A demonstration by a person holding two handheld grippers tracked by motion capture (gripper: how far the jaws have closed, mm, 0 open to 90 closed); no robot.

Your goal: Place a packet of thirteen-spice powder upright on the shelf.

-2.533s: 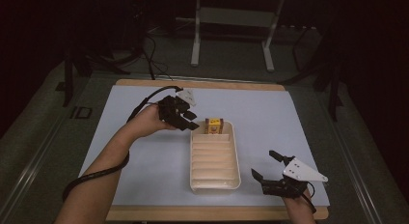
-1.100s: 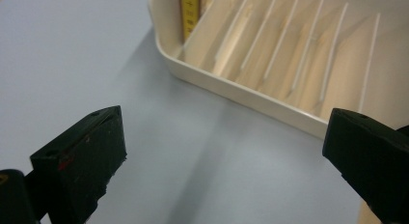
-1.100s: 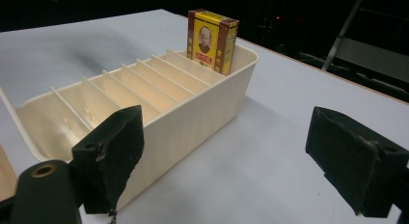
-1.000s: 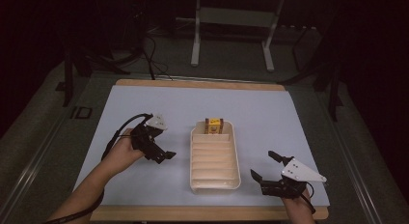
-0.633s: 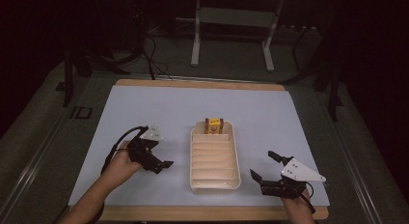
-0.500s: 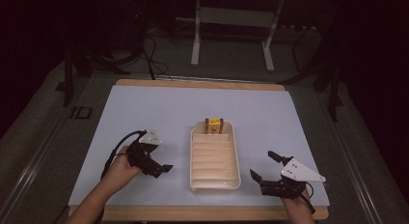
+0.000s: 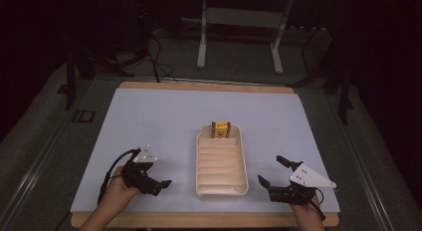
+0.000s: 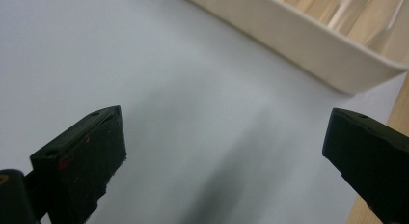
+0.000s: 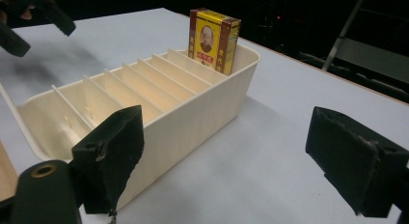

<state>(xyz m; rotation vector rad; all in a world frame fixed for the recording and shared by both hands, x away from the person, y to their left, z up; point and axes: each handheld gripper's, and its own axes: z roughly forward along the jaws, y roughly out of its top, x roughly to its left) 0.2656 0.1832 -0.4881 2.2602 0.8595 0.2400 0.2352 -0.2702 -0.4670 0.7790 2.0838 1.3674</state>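
A cream tray [image 7: 221, 193] with several slots lies lengthwise in the middle of the pale blue mat. A yellow and red box [image 7: 221, 130] stands upright in its farthest slot. My left gripper [image 7: 160, 186] rests low on the mat left of the tray's near end, open and empty. In the left gripper view its jaws [image 8: 222, 151] stand wide apart over bare mat, with the tray's corner [image 8: 313, 40] ahead. My right gripper [image 7: 272, 170] sits right of the tray's near end, open. The right gripper view [image 9: 231, 156] faces the tray wall [image 9: 202, 113] and the box [image 9: 214, 38].
The mat [image 7: 164, 121] covers a wooden table whose front edge [image 7: 199, 220] lies just behind both hands. Beyond the table are a dark floor, cables and a metal stand [image 7: 239, 37]. The other hand's gripper [image 9: 29, 16] shows at the top left of the right gripper view.
My left gripper has drawn back from the tray's far end toward the near left part of the mat, empty. The box stays in the farthest slot. The right gripper has not moved.
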